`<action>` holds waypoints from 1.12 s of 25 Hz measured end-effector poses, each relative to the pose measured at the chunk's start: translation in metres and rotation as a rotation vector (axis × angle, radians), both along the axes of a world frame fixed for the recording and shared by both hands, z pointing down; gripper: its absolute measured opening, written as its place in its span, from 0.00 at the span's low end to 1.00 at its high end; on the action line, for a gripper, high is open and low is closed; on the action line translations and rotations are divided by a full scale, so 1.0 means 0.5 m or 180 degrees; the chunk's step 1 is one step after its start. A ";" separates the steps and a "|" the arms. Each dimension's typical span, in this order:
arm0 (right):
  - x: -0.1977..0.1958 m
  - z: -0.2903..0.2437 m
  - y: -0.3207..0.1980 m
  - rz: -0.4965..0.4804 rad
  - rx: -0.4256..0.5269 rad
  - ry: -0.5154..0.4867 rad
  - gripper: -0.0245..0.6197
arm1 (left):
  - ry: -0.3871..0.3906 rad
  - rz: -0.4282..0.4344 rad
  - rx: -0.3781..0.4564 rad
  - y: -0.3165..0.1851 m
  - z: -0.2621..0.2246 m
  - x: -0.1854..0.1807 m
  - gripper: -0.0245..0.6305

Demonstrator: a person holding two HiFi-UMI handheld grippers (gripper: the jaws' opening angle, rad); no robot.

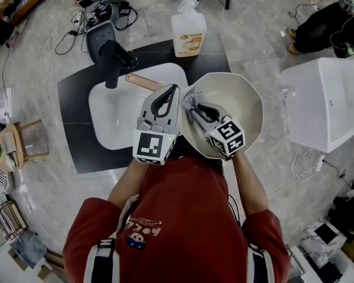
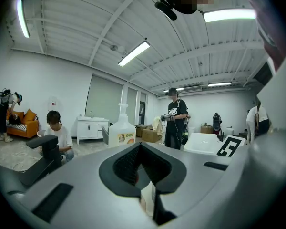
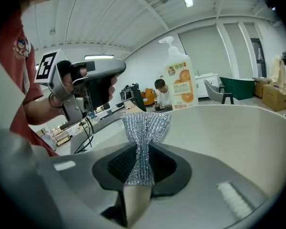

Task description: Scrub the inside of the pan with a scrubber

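Firmly, the right claw pinches the scrubber inside the pan.

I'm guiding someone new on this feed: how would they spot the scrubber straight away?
Find the white sink set in the black counter; just right of it is the cream pan. At the pan's left rim, the right tongs pinch the scrubber: a sparkly silver mesh pad, fanned out past the tips, unlike the plain smooth surfaces around it.
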State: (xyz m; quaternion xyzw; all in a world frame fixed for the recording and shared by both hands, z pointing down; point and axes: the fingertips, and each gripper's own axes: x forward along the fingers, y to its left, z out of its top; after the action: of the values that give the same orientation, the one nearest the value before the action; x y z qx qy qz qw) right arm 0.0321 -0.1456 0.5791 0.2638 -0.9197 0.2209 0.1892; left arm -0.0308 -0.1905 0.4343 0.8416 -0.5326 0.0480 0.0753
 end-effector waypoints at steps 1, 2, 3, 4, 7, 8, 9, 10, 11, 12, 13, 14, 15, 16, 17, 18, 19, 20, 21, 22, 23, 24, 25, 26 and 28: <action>-0.001 0.000 0.007 -0.0074 -0.0029 0.0005 0.18 | -0.0001 0.0003 -0.0010 0.002 0.003 0.000 0.04; -0.003 0.001 0.014 -0.0154 -0.0062 0.0013 0.18 | -0.0004 0.0010 -0.0017 0.004 0.005 0.000 0.04; -0.004 0.001 0.023 -0.0240 -0.0098 0.0026 0.18 | -0.0007 0.0018 -0.0024 0.007 0.008 0.001 0.04; -0.005 0.001 0.031 -0.0332 -0.0135 0.0045 0.18 | -0.0008 0.0025 -0.0034 0.008 0.010 0.002 0.05; -0.006 0.001 0.059 -0.0634 -0.0249 0.0113 0.18 | -0.0008 0.0031 -0.0043 0.007 0.013 0.003 0.04; -0.006 0.001 0.069 -0.0737 -0.0287 0.0133 0.18 | -0.0009 0.0036 -0.0049 0.007 0.015 0.004 0.04; -0.005 0.000 0.079 -0.0839 -0.0324 0.0147 0.18 | -0.0012 0.0044 -0.0061 0.008 0.018 0.005 0.04; -0.004 -0.002 0.089 -0.0939 -0.0361 0.0157 0.18 | -0.0013 0.0053 -0.0072 0.009 0.020 0.007 0.04; -0.003 -0.003 0.099 -0.1038 -0.0400 0.0167 0.18 | -0.0010 0.0059 -0.0074 0.009 0.020 0.009 0.04; -0.001 -0.004 0.109 -0.1137 -0.0439 0.0181 0.18 | -0.0006 0.0062 -0.0068 0.008 0.019 0.011 0.04; 0.001 -0.005 0.119 -0.1238 -0.0477 0.0203 0.18 | -0.0006 0.0067 -0.0066 0.008 0.020 0.012 0.04; 0.004 -0.005 0.129 -0.1342 -0.0511 0.0236 0.18 | -0.0012 0.0074 -0.0071 0.008 0.022 0.014 0.04; 0.006 -0.006 0.139 -0.1451 -0.0544 0.0280 0.18 | -0.0019 0.0083 -0.0079 0.008 0.024 0.016 0.04; 0.009 -0.006 0.148 -0.1561 -0.0579 0.0330 0.18 | -0.0025 0.0091 -0.0090 0.008 0.027 0.019 0.04; 0.012 -0.006 0.157 -0.1667 -0.0617 0.0383 0.18 | -0.0030 0.0102 -0.0104 0.009 0.030 0.021 0.04; 0.016 -0.006 0.165 -0.1762 -0.0655 0.0435 0.18 | -0.0033 0.0113 -0.0116 0.010 0.033 0.025 0.04; 0.019 -0.006 0.172 -0.1846 -0.0695 0.0487 0.18 | -0.0034 0.0121 -0.0118 0.011 0.034 0.028 0.04; 0.024 -0.005 0.179 -0.1920 -0.0738 0.0541 0.18 | -0.0032 0.0129 -0.0118 0.011 0.035 0.031 0.04; 0.028 -0.004 0.184 -0.1987 -0.0784 0.0595 0.18 | -0.0030 0.0137 -0.0120 0.011 0.036 0.033 0.04; 0.033 -0.003 0.190 -0.2049 -0.0835 0.0644 0.17 | -0.0029 0.0146 -0.0126 0.010 0.038 0.035 0.04; 0.037 -0.003 0.195 -0.2105 -0.0891 0.0688 0.17 | -0.0030 0.0157 -0.0135 0.011 0.040 0.038 0.04; 0.042 -0.003 0.200 -0.2155 -0.0954 0.0729 0.17 | -0.0031 0.0170 -0.0145 0.011 0.041 0.041 0.04; 0.048 -0.003 0.205 -0.2203 -0.1026 0.0769 0.17 | -0.0030 0.0184 -0.0152 0.012 0.043 0.044 0.04; 0.054 -0.003 0.211 -0.2253 -0.1103 0.0814 0.17 | -0.0029 0.0201 -0.0158 0.013 0.044 0.048 0.04; 0.067 -0.004 0.223 -0.2362 -0.1261 0.0922 0.17 | -0.0039 0.0245 -0.0166 0.016 0.048 0.057 0.04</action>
State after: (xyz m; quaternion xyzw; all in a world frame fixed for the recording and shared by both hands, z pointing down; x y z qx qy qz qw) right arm 0.0655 -0.0342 0.5773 -0.0973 -0.8561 0.2708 0.4294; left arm -0.0024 -0.1825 0.4582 0.8589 -0.4988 0.0699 0.0921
